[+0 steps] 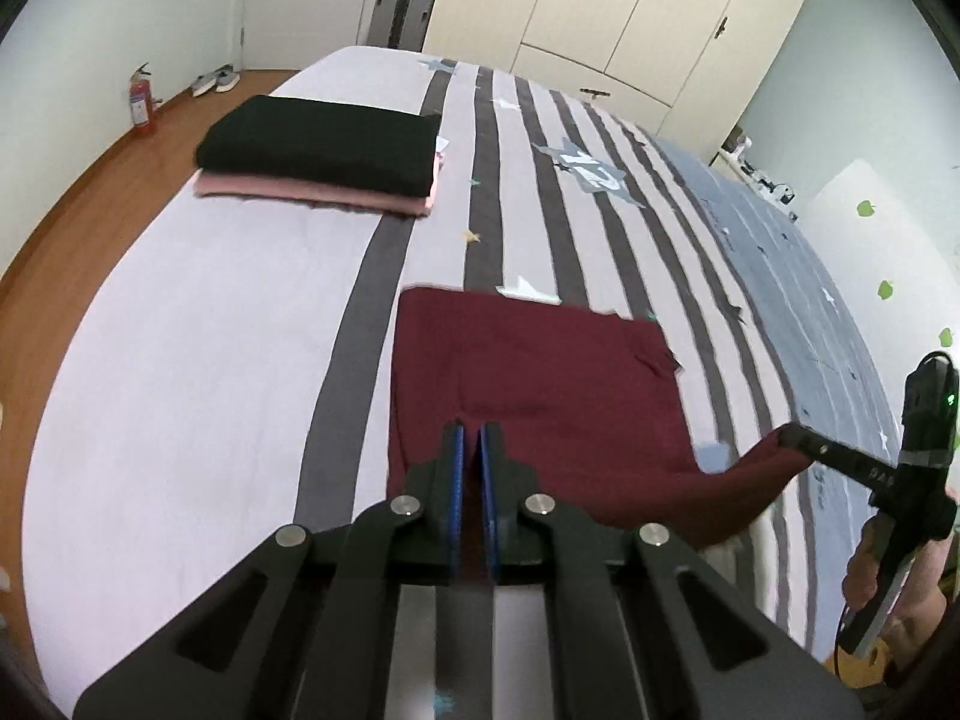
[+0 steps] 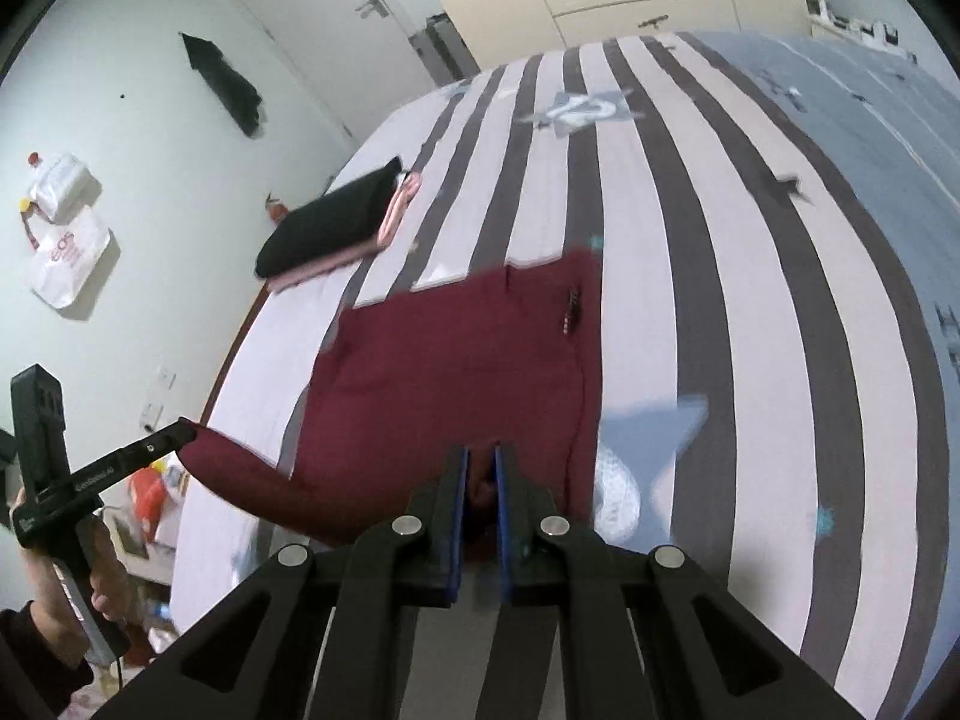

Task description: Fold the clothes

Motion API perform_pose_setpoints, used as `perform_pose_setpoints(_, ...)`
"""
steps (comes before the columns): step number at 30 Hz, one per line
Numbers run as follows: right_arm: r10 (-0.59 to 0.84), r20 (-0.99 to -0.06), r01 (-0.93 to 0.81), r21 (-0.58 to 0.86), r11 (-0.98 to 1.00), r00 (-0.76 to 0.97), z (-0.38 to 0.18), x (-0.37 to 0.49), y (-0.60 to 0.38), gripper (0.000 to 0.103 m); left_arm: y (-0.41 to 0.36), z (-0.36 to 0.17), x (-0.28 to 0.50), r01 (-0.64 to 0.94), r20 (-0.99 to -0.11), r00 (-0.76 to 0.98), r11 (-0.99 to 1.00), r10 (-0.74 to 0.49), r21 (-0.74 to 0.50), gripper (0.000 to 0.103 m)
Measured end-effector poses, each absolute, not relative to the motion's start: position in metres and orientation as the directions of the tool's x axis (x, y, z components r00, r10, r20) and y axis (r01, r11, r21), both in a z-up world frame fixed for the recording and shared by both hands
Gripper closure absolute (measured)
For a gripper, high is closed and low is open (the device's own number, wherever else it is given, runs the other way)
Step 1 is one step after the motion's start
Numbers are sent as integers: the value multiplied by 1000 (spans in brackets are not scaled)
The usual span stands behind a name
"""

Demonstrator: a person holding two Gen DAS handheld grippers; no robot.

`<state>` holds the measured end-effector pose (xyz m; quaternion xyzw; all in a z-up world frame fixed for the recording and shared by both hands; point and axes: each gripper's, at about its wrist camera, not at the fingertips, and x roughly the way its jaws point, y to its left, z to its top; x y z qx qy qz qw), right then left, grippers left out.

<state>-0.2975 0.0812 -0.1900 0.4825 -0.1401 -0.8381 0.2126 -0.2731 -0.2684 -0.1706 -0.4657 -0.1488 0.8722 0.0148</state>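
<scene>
Nearest the lens, left gripper (image 1: 472, 438) nipped onto the near hem of the maroon garment (image 1: 540, 372), blue pads almost together with cloth between. Same for the right gripper (image 2: 480, 468): pressed narrow on the garment's other near corner, a fold of maroon caught between the pads. From each wrist view, the opposite gripper visible at the frame edge, its tip pulling a corner of cloth up off the striped bedspread (image 1: 240, 300) while the far part of the garment lies flat in a rough rectangle. Judging by that, mid-fold: near edge lifted and held taut between both tools, likely to be carried over toward the far edge, though whether this is one of several folds or the closing one cannot be told. Farther up the bed, toward its left side, a finished-looking stack: black folded garment (image 1: 318, 141) squared on top of a pink folded garment (image 1: 312, 195). So apparently two pieces folded and set aside, the maroon one in hand. Beyond, cream wardrobe (image 1: 630, 18) against the wall.
</scene>
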Motion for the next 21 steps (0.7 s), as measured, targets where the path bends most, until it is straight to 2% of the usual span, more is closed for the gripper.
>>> perform_pose_setpoints(10, -482, -748, 189, 448, -874, -456, -226, -432, 66, 96, -298, -196, -361, 139, -812, -557, -944, 175, -299, 103)
perform_pose_setpoints(11, -472, -755, 184, 439, -880, -456, -233, -441, 63, 92, -301, -199, -370, 143, -814, -554, -943, 176, -301, 103)
perform_pose_setpoints(15, -464, -760, 143, 452, -880, -455, -249, -449, 70, 92, -313, -212, -403, 157, -820, -544, -937, 181, -311, 102)
perform_pose_setpoints(17, -470, -738, 159, 454, -876, -484, -243, -440, 77, 90, -320, -209, -388, 174, -812, -547, -921, 203, -348, 94)
perform_pose_setpoints(18, -477, -727, 173, 455, -873, -494, -239, -432, 80, 82, -320, -209, -381, 171, -812, -545, -921, 208, -350, 92)
perform_pose_setpoints(19, -485, -717, 190, 456, -869, -500, -235, -423, 83, 75, -320, -209, -373, 168, -813, -542, -921, 212, -352, 83)
perform_pose_setpoints(20, -487, -717, 205, 448, -870, -499, -234, -413, 84, 73, -317, -212, -363, 169, -825, -528, -927, 202, -335, 77)
perform_pose_setpoints(21, -485, -722, 220, 436, -873, -494, -233, -403, 85, 72, -313, -215, -357, 160, -828, -519, -927, 213, -338, 76)
